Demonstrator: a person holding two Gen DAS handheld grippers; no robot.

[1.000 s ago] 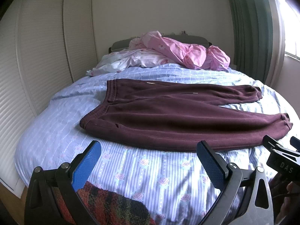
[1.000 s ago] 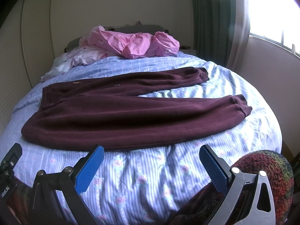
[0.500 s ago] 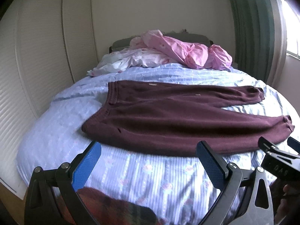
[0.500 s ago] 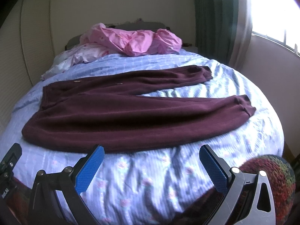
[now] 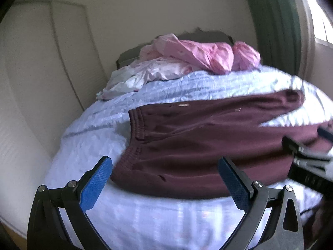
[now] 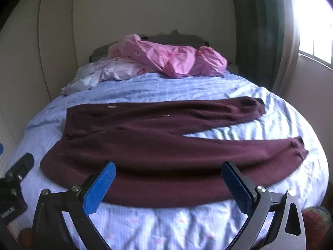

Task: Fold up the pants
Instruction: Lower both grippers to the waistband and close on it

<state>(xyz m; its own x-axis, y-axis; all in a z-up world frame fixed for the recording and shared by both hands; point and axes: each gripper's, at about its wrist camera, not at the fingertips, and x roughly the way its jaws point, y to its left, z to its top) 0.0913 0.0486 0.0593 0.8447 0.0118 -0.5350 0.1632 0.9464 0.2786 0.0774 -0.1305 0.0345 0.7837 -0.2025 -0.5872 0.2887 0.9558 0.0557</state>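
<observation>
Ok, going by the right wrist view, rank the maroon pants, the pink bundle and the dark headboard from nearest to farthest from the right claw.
1. maroon pants: spread flat just ahead of the open right claw, waistband to the left.
2. pink bundle: heaped at the far end of the bed.
3. dark headboard: behind the bundle, against the wall.

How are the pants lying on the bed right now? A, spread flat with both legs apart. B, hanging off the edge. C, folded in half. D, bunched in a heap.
A: the pants lie flat on the bed, their two legs splayed apart toward the window side.
</observation>
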